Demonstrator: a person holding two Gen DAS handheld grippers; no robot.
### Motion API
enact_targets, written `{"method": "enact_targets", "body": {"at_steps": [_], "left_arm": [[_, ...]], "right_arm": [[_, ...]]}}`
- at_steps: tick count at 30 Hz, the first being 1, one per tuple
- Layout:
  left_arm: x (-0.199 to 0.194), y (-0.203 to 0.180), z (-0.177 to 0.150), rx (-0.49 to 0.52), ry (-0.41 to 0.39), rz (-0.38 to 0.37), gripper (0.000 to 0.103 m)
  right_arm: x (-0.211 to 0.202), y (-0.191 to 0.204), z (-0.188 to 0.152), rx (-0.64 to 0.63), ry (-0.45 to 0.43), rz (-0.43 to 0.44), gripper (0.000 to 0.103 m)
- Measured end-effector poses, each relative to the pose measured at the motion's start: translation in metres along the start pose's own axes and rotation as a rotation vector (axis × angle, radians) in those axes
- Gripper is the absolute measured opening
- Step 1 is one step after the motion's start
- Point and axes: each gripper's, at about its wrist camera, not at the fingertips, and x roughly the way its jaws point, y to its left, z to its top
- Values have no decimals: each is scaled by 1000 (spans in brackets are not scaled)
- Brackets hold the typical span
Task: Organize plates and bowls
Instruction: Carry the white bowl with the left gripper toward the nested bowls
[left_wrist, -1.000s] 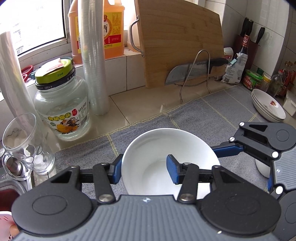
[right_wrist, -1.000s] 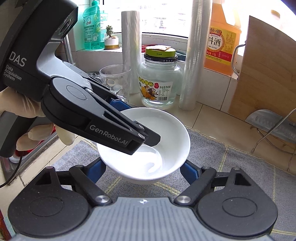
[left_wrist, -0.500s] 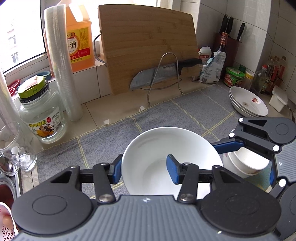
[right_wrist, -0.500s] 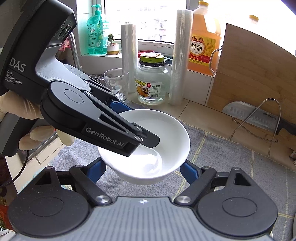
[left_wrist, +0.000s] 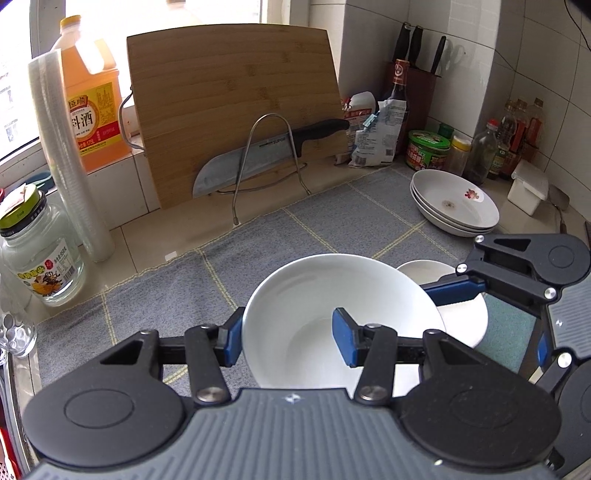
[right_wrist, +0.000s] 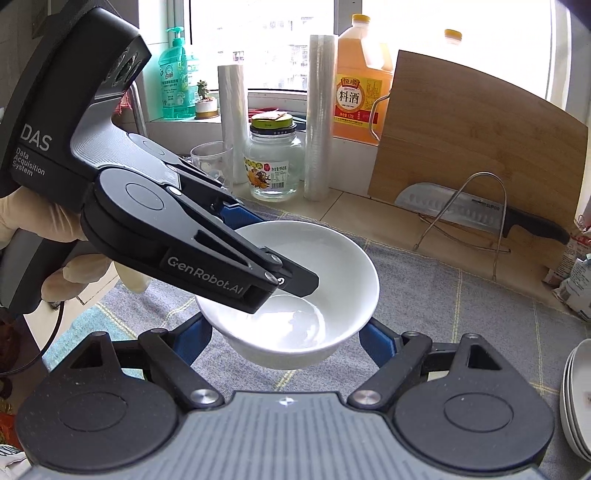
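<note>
My left gripper (left_wrist: 288, 338) is shut on the near rim of a white bowl (left_wrist: 332, 295) and holds it in the air; it shows in the right wrist view (right_wrist: 295, 280) too. Another white bowl (left_wrist: 461, 317) sits on the grey mat just right of it, partly hidden. A stack of white plates with a red flower print (left_wrist: 456, 203) sits at the back right, and its edge shows in the right wrist view (right_wrist: 576, 398). My right gripper (right_wrist: 284, 343) is open, its fingers either side below the held bowl, not touching it.
A grey checked mat (left_wrist: 258, 251) covers the counter. A wooden cutting board (left_wrist: 236, 107) leans at the back with a cleaver (left_wrist: 258, 162) on a wire rack. A glass jar (left_wrist: 37, 254), plastic roll (left_wrist: 70, 155), oil jug (left_wrist: 92, 96) stand left. Sauce bottles (left_wrist: 517, 140) crowd the right corner.
My left gripper has carried the white bowl rightward along the counter, away from the jar and toward the second bowl and plates. The right gripper has moved along with it, still open.
</note>
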Motion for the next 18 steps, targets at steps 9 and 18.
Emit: {"method": "enact_targets", "body": {"at_steps": [9, 18], "left_arm": [[13, -35, 11, 57, 1, -58, 48], [26, -64, 23, 125, 4, -124, 48]], "right_arm": [[-24, -19, -18, 43, -5, -67, 90], [-42, -33, -33, 105, -5, -140, 90]]}}
